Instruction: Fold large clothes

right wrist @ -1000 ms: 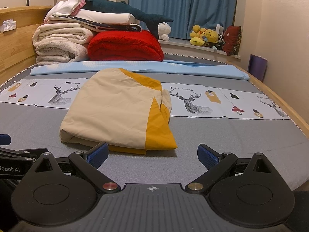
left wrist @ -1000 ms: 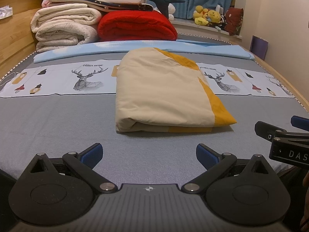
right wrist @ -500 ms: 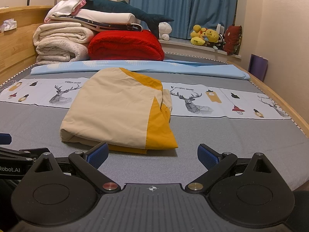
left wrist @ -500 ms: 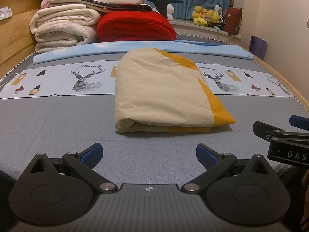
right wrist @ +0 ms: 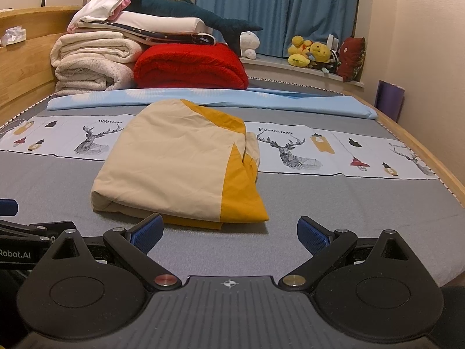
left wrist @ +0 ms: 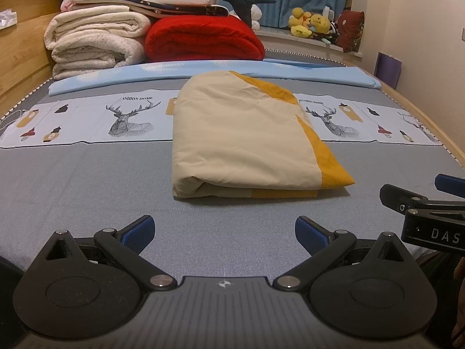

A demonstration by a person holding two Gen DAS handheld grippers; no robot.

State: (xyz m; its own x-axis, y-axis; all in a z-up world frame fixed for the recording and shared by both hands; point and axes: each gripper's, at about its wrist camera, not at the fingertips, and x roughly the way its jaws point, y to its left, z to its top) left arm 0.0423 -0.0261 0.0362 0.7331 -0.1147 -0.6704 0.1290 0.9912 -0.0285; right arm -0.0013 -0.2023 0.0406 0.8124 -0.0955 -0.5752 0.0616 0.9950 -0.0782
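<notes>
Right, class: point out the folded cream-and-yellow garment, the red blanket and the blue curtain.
folded cream-and-yellow garment (left wrist: 241,133), left wrist view, middle of its cream top layer
red blanket (right wrist: 189,64), right wrist view, its front roll
blue curtain (right wrist: 276,8), right wrist view, its pleats

Bed (left wrist: 72,180) filled the frame, grey sheet with a pale deer-print strip (left wrist: 87,122) across it. Wooden headboard (left wrist: 20,49) at left edge. Blue curtains (right wrist: 279,11) at top centre, window ledge (right wrist: 290,65) below them carrying plush toys (right wrist: 308,52). Cream wall (right wrist: 430,43) on the right. Warm indoor light.
</notes>
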